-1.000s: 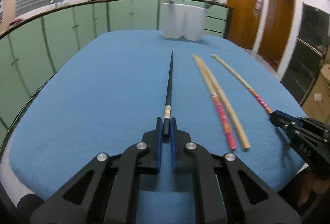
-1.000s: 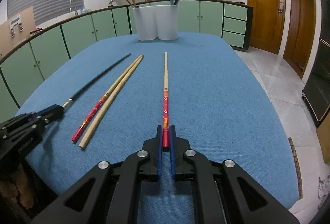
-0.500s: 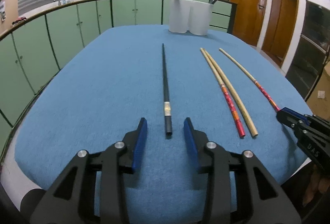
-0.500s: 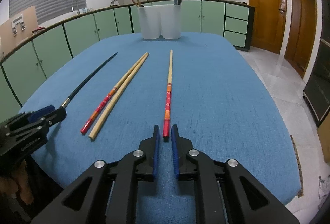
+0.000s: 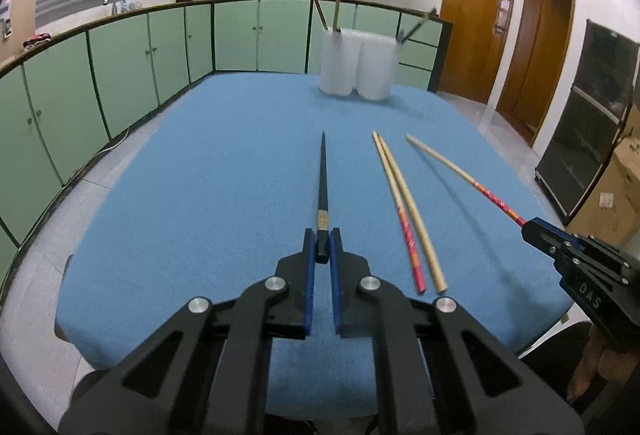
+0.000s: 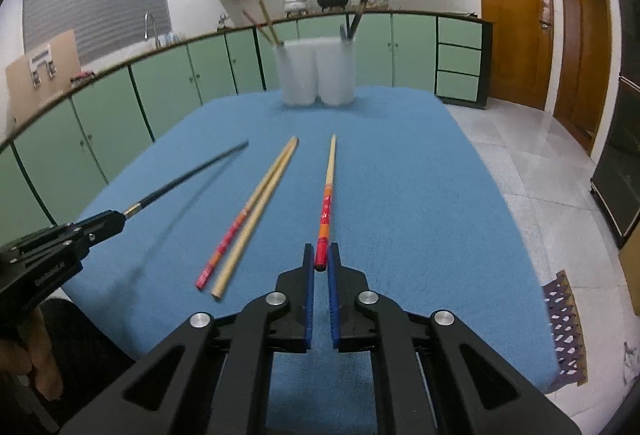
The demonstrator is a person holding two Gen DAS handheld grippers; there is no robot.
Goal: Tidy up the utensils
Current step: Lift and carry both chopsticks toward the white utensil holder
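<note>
Two hand-held grippers work a blue-covered table (image 5: 192, 171) in a green-cabinet kitchen. The left gripper (image 5: 322, 249) has its blue pads pressed together on the butt of a black chopstick (image 5: 322, 179), which runs from the pinch toward 12 o'clock, its tip aimed at the white holder (image 5: 356, 65) at the table's far end. In the right wrist view the same black chopstick (image 6: 188, 179) juts from the left gripper (image 6: 120, 217) at 9 o'clock, a blurred shadow on the cloth below it, apart from the stick.

At centre, a loose pair lies on the cloth between the two grippers: a red-handled chopstick (image 5: 404, 219) touching a plain bamboo chopstick (image 5: 416, 227), side by side.

The right gripper (image 6: 321, 259) is likewise clamped, pinching the red end of a red-patterned chopstick (image 6: 327, 191) that points toward 12 o'clock. From the left wrist camera that chopstick (image 5: 460, 171) slants up toward 11 o'clock out of the right gripper (image 5: 530, 229) at 3 o'clock, a blurred shadow on the cloth beside it.

Only the right wrist view shows the holder (image 6: 316, 71) as two tubs with sticks in each, part of the hand (image 6: 36, 367) on the left gripper, and a patterned mat (image 6: 562, 327) on the floor at 4 o'clock. Only the left wrist view shows a cardboard box (image 5: 612, 195) at 3 o'clock.
</note>
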